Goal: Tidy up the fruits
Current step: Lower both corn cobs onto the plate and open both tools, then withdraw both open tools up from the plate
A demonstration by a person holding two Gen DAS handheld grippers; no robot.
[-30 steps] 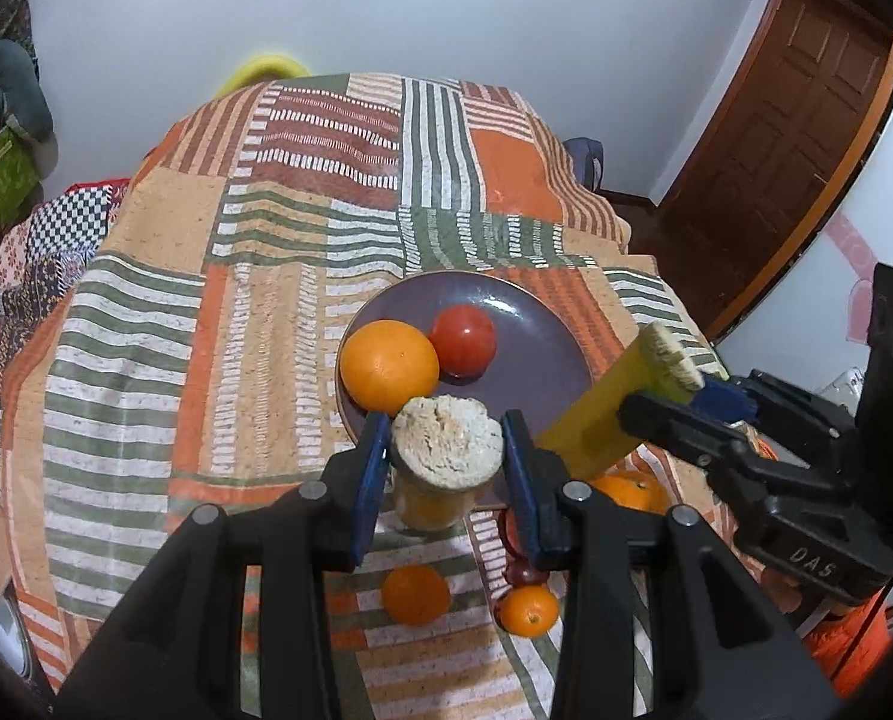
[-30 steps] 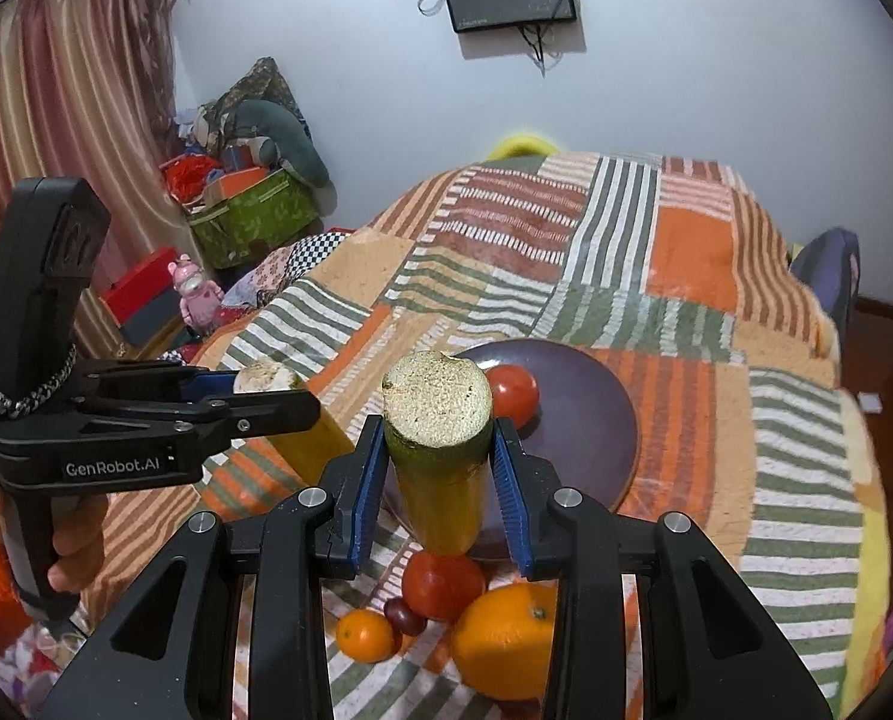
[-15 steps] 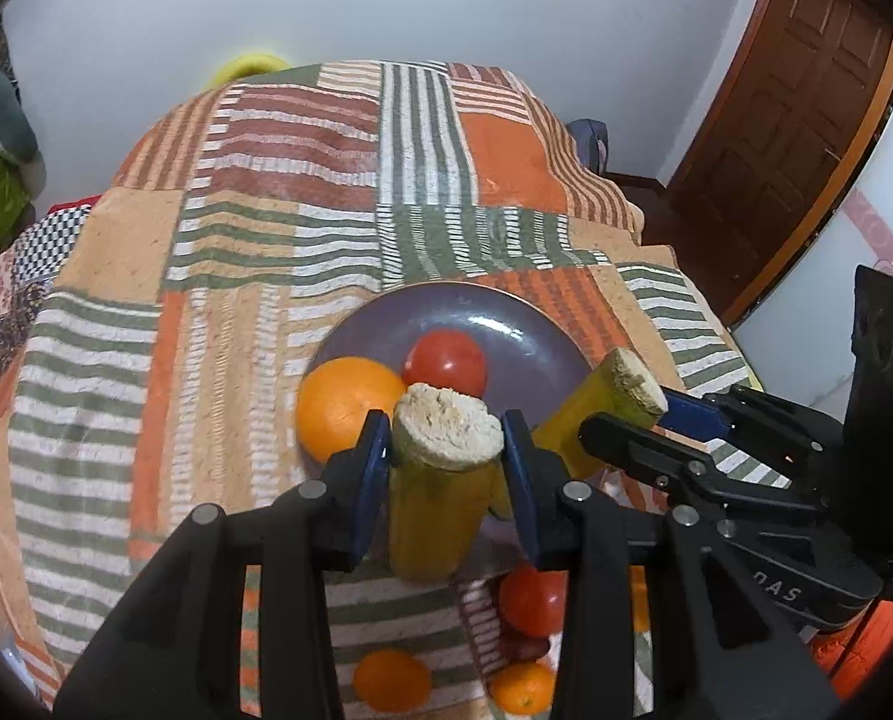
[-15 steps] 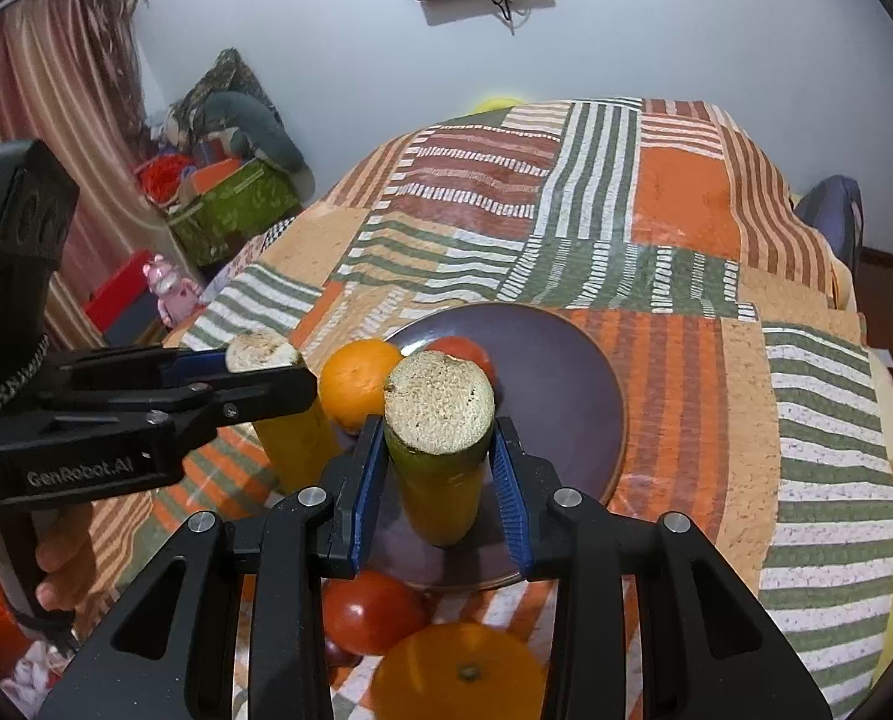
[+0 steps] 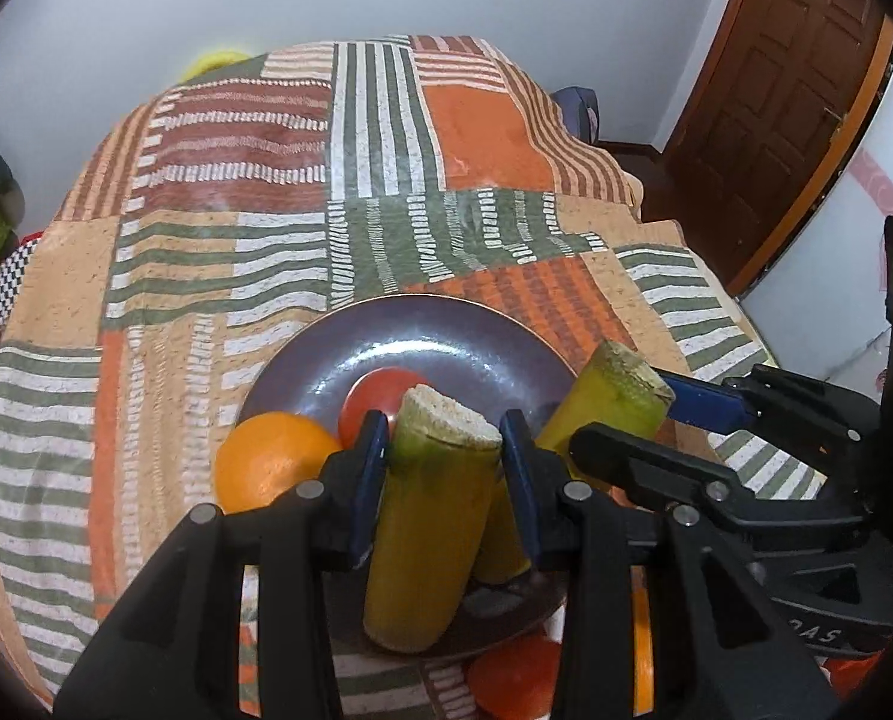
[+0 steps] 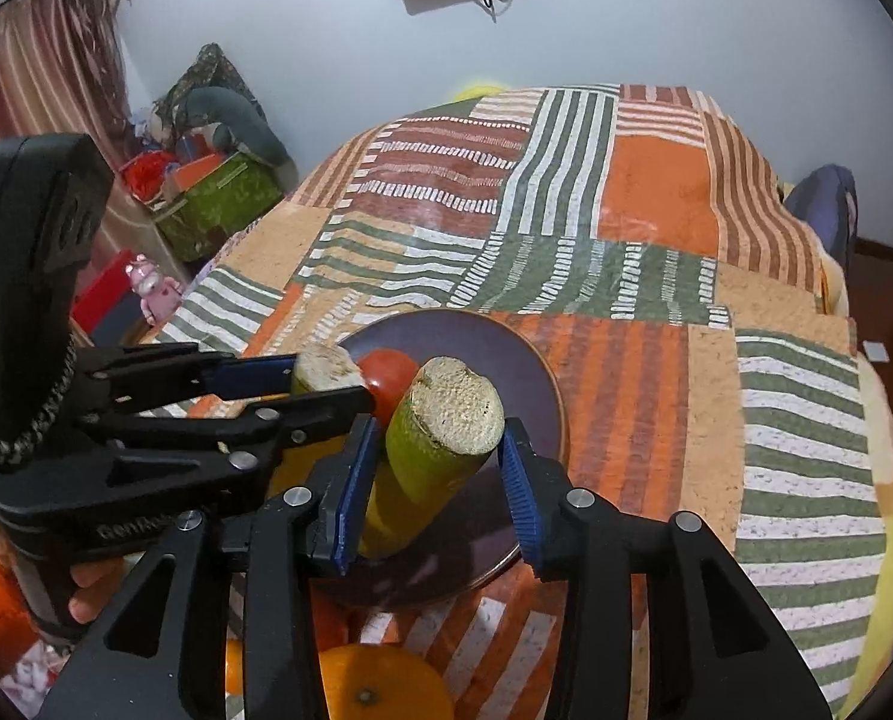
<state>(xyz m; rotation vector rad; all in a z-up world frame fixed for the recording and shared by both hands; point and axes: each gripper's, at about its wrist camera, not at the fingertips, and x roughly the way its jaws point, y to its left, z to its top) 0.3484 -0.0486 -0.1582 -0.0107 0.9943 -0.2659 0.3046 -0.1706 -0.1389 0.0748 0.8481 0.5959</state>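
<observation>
Two cane pieces (image 5: pixel 428 534) (image 6: pixel 434 456) over plate (image 5: pixel 482 336) holding tomato (image 5: pixel 374 399), left jaws clenched on one, right jaws opening.

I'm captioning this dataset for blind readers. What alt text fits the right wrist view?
The right gripper, its jaws opening, stands around a tilted yellow-green cane piece whose lower end rests on a dark plate holding a tomato. The left gripper holds a second cane piece beside it, above a striped patchwork cloth.

Tomato (image 5: pixel 380 399) and both stalks (image 5: pixel 428 534) on plate (image 5: pixel 446 324).
</observation>
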